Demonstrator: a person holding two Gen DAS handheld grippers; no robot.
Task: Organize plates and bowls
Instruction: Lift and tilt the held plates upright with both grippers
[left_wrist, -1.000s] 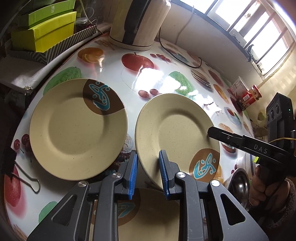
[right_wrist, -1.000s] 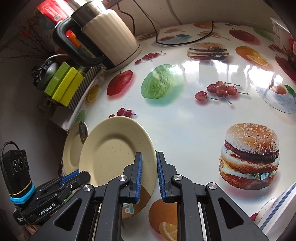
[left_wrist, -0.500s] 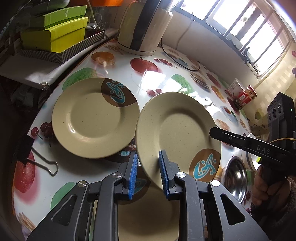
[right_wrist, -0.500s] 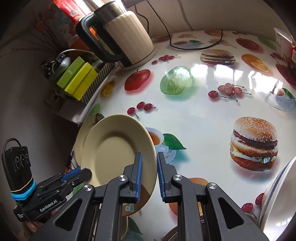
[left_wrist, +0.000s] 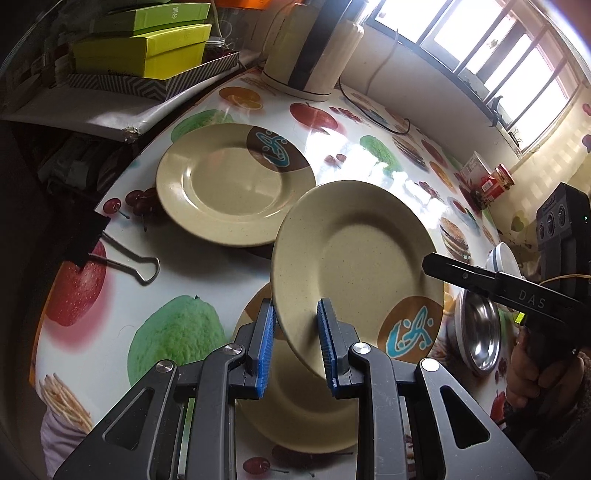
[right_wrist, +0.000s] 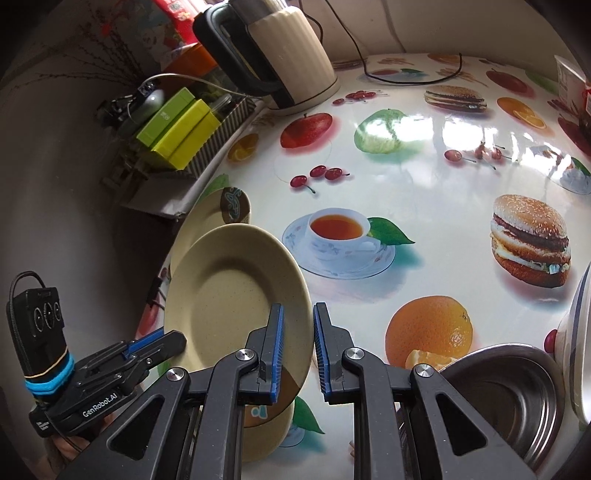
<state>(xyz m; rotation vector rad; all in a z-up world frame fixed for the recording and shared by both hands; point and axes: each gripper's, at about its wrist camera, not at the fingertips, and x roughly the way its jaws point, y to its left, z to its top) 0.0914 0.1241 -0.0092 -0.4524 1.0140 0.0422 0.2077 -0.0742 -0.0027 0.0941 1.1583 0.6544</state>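
Note:
A beige plate (left_wrist: 354, 258) with a brown and blue emblem hangs tilted above the fruit-print table (right_wrist: 406, 177). My left gripper (left_wrist: 295, 310) is shut on its near rim. My right gripper (right_wrist: 298, 314) is shut on the opposite rim; in the left wrist view the right gripper (left_wrist: 428, 260) shows as a thin black finger at the plate's right edge. A second matching plate (left_wrist: 236, 184) lies flat near the table's left edge. A third plate (left_wrist: 295, 413) lies directly below the held one. A steel bowl (right_wrist: 517, 406) sits to the right.
A cream kettle (right_wrist: 280, 48) with its cord stands at the back. Yellow-green boxes (left_wrist: 147, 48) are stacked on a side shelf. A black binder clip (left_wrist: 110, 251) lies near the left edge. A white, blue-rimmed dish (right_wrist: 580, 332) stands at the right. A red jar (left_wrist: 495, 181) is far right.
Both grippers, still holding the tilted plate, moved back from the flat plate at the left. The third plate below and the steel bowl came further into view.

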